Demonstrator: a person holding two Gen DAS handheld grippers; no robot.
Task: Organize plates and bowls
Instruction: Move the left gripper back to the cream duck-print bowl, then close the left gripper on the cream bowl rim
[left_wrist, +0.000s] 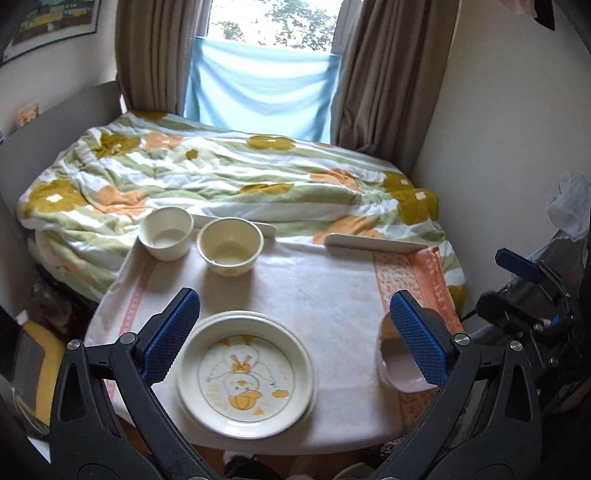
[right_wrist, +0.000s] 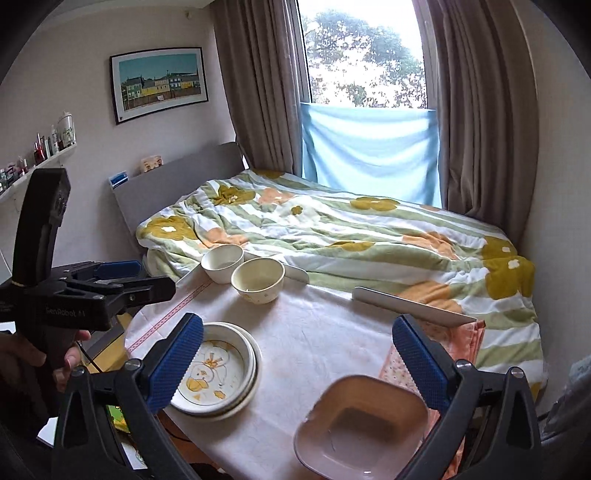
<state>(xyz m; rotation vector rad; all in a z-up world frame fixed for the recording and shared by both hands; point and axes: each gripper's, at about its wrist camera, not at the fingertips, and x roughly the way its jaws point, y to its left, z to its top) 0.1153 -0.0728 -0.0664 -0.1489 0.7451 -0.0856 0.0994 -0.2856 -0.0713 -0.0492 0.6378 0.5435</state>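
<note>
1. Blue pads (left_wrist: 170, 334) of the left gripper (left_wrist: 295, 336) stand wide apart with nothing clamped between them; they hang above the table (left_wrist: 332, 295).
2. Below that gap sit the plates (left_wrist: 246, 373), a duck-print one stacked on another, near the table's front edge.
3. Right gripper (right_wrist: 295, 358) is likewise spread wide and empty (its pads (right_wrist: 176, 363) frame the table, touching nothing).
4. Under its right finger lies a pink square dish (right_wrist: 360, 424), at the front right of the table, well apart from the plates.
5. Two bowls (left_wrist: 231, 245) stand side by side at the far left, just beside the bed's quilt (left_wrist: 236, 177); the white one (left_wrist: 166, 232) is left of the cream one.
6. A hand (right_wrist: 44, 362) grips the left gripper's handle, seen at the left in the right wrist view.
</note>
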